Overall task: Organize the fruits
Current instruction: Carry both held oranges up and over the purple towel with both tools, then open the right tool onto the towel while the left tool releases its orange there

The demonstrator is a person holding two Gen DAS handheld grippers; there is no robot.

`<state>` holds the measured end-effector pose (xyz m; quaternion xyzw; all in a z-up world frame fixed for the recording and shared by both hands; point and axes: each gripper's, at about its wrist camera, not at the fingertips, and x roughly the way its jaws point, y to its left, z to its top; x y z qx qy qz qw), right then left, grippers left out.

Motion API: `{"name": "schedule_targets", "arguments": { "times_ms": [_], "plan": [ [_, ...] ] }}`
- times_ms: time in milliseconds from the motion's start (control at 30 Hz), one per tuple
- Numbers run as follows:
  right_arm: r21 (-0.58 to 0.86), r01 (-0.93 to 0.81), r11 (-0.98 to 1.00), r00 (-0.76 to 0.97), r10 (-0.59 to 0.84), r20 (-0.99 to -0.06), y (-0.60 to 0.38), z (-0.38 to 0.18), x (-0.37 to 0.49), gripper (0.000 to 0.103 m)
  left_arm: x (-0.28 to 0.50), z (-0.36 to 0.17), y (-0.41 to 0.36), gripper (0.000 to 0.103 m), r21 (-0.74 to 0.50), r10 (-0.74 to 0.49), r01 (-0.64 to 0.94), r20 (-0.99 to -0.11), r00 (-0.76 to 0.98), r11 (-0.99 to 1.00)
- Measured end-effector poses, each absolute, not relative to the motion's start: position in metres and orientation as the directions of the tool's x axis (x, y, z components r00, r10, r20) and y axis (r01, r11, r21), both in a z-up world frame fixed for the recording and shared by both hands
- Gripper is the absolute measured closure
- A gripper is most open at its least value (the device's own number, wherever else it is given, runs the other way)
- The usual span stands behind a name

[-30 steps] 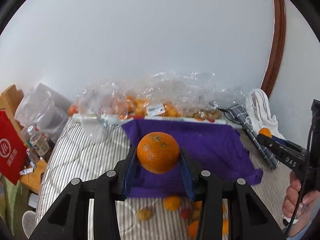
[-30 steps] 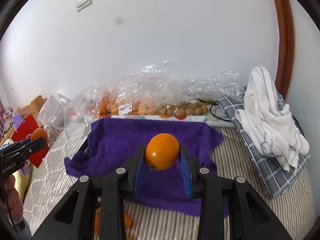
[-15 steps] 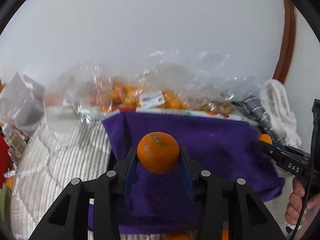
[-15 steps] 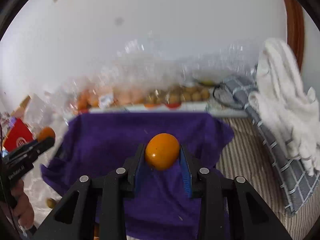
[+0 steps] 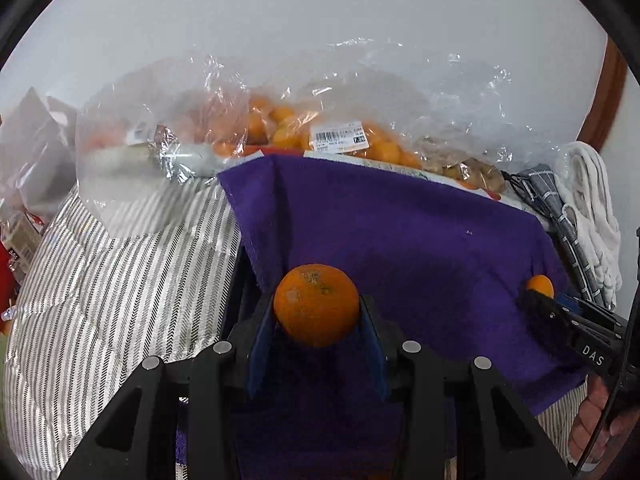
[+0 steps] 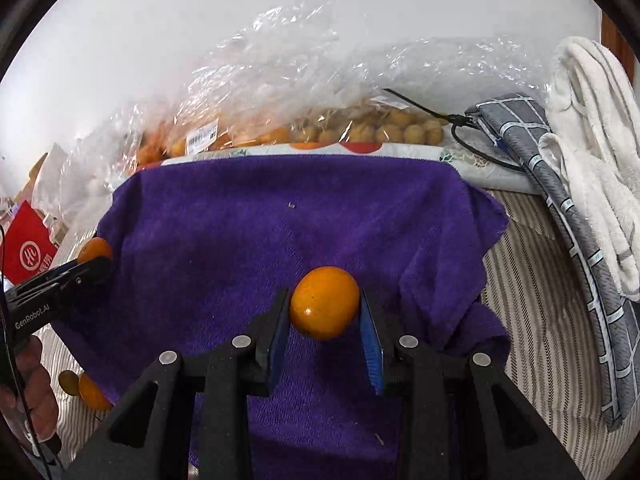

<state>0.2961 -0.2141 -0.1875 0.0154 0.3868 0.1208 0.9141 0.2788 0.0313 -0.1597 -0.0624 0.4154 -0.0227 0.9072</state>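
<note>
Right wrist: purple cloth (image 6: 240, 232) edges striped bedding (image 6: 540, 320).

Plain white wall (image 5: 320, 20) behind, brown wooden door frame (image 5: 602, 96) at right edge, bed with grey-and-white striped cover (image 5: 120, 280), even soft daylight, no hard shadows

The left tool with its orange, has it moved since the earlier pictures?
Yes. The left tool, shut on the orange, has come down and forward: the purple towel and fruit bags now look nearer.
</note>
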Motion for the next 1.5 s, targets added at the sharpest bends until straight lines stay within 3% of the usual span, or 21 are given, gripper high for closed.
{"name": "schedule_targets", "arguments": {
  "times_ms": [333, 467, 633, 900, 1300, 1500],
  "plan": [
    [0.133, -0.186, 0.973, 0.673, 0.225, -0.705, -0.216, -0.191, 0.298, 0.067, 0.280, -0.165, 0.022, 0.064, -0.105, -0.087, 0.011, -0.764, 0.639, 0.994],
    [0.156, -0.179, 0.971, 0.679, 0.237, -0.695, -0.221, -0.188, 0.296, 0.055, 0.281, -0.166, 0.024, 0.064, -0.119, -0.102, 0.016, -0.766, 0.634, 0.993],
    [0.117, -0.159, 0.980, 0.702, 0.196, -0.684, -0.222, -0.183, 0.291, 0.051, 0.281, -0.167, 0.023, 0.062, -0.116, -0.095, 0.009, -0.767, 0.635, 0.993],
    [0.138, -0.157, 0.978, 0.730, 0.209, -0.651, -0.224, -0.174, 0.280, 0.051, 0.271, -0.153, 0.017, 0.057, -0.058, -0.054, 0.019, -0.714, 0.698, 0.998],
    [0.151, -0.190, 0.970, 0.739, 0.242, -0.629, -0.218, -0.137, 0.251, 0.051, 0.233, -0.098, 0.024, 0.057, -0.084, -0.073, 0.028, -0.602, 0.795, 0.996],
    [0.130, -0.221, 0.967, 0.737, 0.252, -0.627, -0.212, -0.146, 0.199, 0.048, 0.189, -0.109, 0.037, 0.057, -0.087, -0.074, 0.025, -0.628, 0.774, 0.996]
  ]
}}
